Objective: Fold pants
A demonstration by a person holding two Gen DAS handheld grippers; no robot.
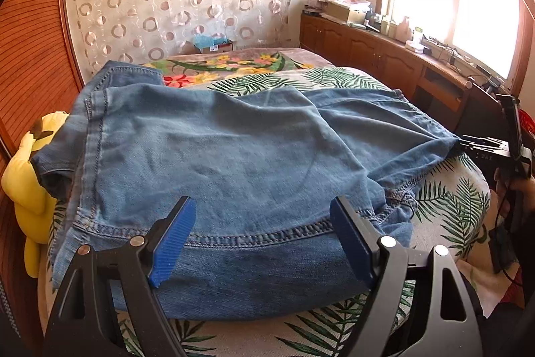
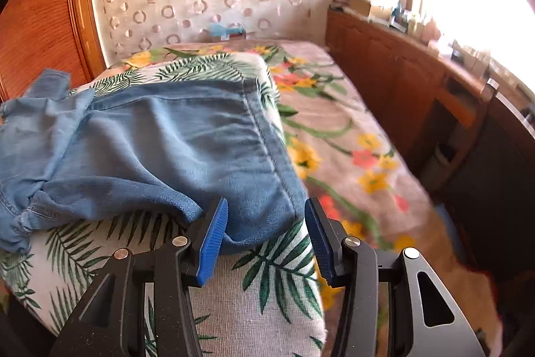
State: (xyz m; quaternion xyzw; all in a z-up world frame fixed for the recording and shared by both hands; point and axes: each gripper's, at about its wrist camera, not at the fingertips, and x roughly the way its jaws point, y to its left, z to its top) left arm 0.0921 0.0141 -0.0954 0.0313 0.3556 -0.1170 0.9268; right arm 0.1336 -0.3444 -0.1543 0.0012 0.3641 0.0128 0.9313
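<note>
On the leaf-print cushion [image 1: 461,199] atop the bed [image 2: 351,136]: one pair of blue denim pants [image 1: 234,149], partly folded, spread flat with some bunching at one seam.

Item, left gripper [image 1: 264,236]: we hold it just over the near hem, jaws spread wide, nothing between the pads; the stitched hem band runs crosswise right between the two blue fingers [image 1: 174,243].

Item, right gripper [image 2: 265,233]: jaws parted, released; a rounded denim corner lies between the pads without either pressing on it. In the left view the same tool sits at the pants' far right tip, touching or just beside the cloth; we cannot tell which.

Item, lie of the pants: long axis runs side to side across the cushion, from the yellow plush toy [image 1: 23,189] end to the right gripper's end. The cloth lies straight ahead of both tools.

Judgement: the next fold would turn on that crosswise axis. Our left hand is nearer the broad middle and hem; our right is nearer the end corner, so each has its own edge within reach.
</note>
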